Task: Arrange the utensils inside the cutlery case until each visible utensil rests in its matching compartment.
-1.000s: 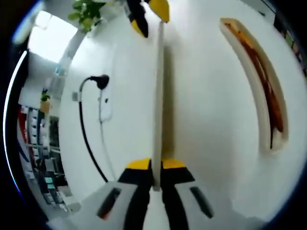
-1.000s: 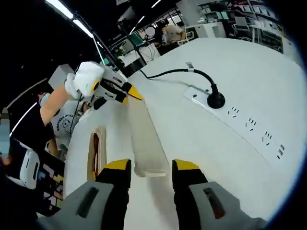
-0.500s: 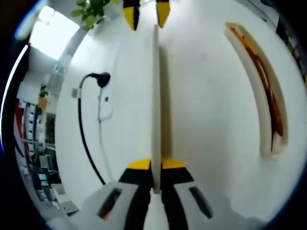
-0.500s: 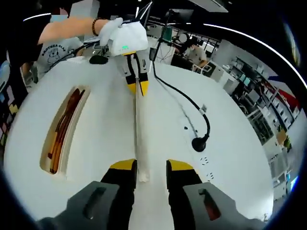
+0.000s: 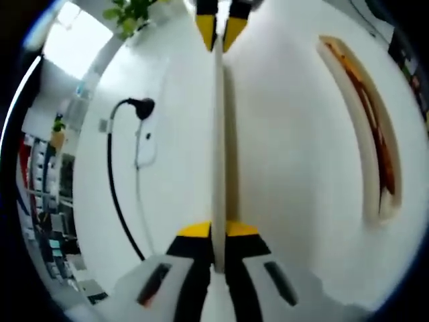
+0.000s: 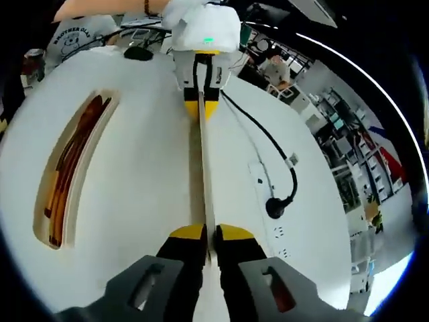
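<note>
left gripper (image 5: 218, 231) clamped on near end of case lid (image 5: 218, 134), held edge-on | right gripper (image 6: 208, 235) pinching lid's opposite end | cutlery case (image 5: 369, 127) with brown utensils (image 5: 375, 131) on white table (image 5: 288, 121), well apart from lid | power strip (image 6: 268, 201) beside

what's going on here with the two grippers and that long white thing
A person holds a long white lid edge-on between two handheld grippers, the left gripper clamping one end and the right gripper the other. It hangs above a white table. The open cutlery case with brown utensils lies to one side, near a power strip.
</note>
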A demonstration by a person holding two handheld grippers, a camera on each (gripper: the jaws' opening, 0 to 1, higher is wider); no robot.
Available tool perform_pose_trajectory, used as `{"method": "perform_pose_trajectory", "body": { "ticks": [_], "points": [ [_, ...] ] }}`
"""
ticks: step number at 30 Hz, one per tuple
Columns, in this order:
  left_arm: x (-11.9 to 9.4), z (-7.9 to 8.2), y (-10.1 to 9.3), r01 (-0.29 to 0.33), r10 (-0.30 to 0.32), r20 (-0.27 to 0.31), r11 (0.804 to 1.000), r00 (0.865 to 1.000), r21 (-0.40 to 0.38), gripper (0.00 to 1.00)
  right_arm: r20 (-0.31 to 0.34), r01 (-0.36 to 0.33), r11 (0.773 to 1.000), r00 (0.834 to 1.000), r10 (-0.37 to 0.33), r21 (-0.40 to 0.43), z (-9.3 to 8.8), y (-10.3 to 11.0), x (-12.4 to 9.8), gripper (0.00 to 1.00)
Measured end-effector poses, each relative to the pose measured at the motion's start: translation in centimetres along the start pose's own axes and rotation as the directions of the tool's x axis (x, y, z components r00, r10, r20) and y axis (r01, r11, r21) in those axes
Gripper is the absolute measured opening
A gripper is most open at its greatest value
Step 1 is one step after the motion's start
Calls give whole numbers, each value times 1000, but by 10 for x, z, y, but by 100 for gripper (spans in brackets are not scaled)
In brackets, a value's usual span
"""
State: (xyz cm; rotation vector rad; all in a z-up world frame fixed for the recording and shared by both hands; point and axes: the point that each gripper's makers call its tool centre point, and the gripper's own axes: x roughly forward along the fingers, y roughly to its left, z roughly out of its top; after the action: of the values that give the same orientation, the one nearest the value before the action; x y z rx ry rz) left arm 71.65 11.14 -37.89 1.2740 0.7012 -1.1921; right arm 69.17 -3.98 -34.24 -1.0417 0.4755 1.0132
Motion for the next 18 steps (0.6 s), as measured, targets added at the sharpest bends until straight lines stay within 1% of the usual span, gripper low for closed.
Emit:
{"method": "perform_pose_trajectory", "body": {
  "ticks": [3,5,7,9,12,13,15,17,18],
  "points": [
    [0,0,-1,-11,11,10,1000,1000,4,3,4,9,1000,1000,-9,14,0,1,-1,3],
    [-1,0,-2,-13,13,17,1000,1000,1,3,13,15,1000,1000,-15,-3,1,2,-3,3],
    [-2,0,-4,-16,16,20,1000,1000,1,3,7,47,999,999,-46,-16,1,-1,-2,3],
    [-4,2,-8,-26,26,34,1000,999,-7,3,-7,64,997,998,-64,-34,1,1,-2,3],
    [-7,1,-12,-36,36,46,999,998,-7,4,-12,71,997,997,-72,-26,5,3,-6,3],
    [-8,-3,-9,-36,37,49,999,998,-9,4,-9,86,996,996,-86,-37,6,3,-7,3],
    [-12,-3,-10,-52,53,63,999,997,-11,4,-18,88,995,996,-89,-55,7,6,-9,3],
    [-18,-6,-4,-86,86,70,996,994,-9,4,-14,107,992,994,-108,-63,10,4,-12,3],
    [-20,-6,-2,-92,93,76,996,993,-8,4,-15,109,992,994,-110,-63,11,5,-14,3]
  ]
}}
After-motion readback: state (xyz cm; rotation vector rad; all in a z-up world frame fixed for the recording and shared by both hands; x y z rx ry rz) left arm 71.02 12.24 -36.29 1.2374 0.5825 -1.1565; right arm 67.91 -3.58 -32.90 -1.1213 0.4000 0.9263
